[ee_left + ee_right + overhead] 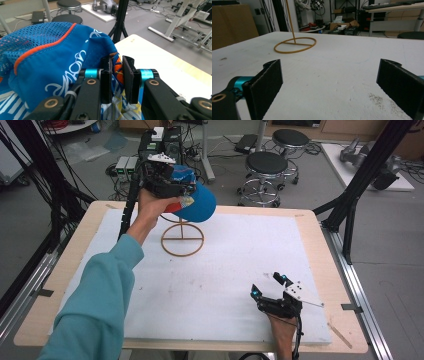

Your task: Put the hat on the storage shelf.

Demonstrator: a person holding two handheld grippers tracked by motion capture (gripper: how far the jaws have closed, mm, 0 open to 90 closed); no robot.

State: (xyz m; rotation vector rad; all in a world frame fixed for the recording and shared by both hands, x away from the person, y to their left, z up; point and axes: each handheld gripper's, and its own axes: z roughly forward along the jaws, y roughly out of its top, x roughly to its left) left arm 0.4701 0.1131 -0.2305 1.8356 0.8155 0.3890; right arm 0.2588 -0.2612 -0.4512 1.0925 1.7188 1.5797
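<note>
- blue cap (pixel 192 200), mesh back with orange piping and white lettering, is up in the air over the far left part of the table (pixel 320 270), right above the wire stand (pixel 182 239). it seems to sit on or just over the stand's top; the contact point is hidden under the cap, so i cannot tell if it bears weight there yet.
- my left gripper (pixel 117 75) is at the cap's fabric edge. in the left gripper view a fold of cloth runs down between my jaws, which stand narrow. the left pad lies against the cloth, while the right pad shows a slim gap, so i read the pinch as slack, not clamped.
- reason for the high hold, as i judge it: the cap has to come down over the upright rod, so the crown is kept above the stand and the brim points away from my hand.
- stand: thin tan ring flat on the white sheet, with a rod rising from its crossbar. it is light, so a snagged cap could tip it.
- my right gripper (pixel 270 287) rests low at the near right of the table, well apart from the stand, jaws spread wide with nothing between them; parked clear, presumably to leave room.
</note>
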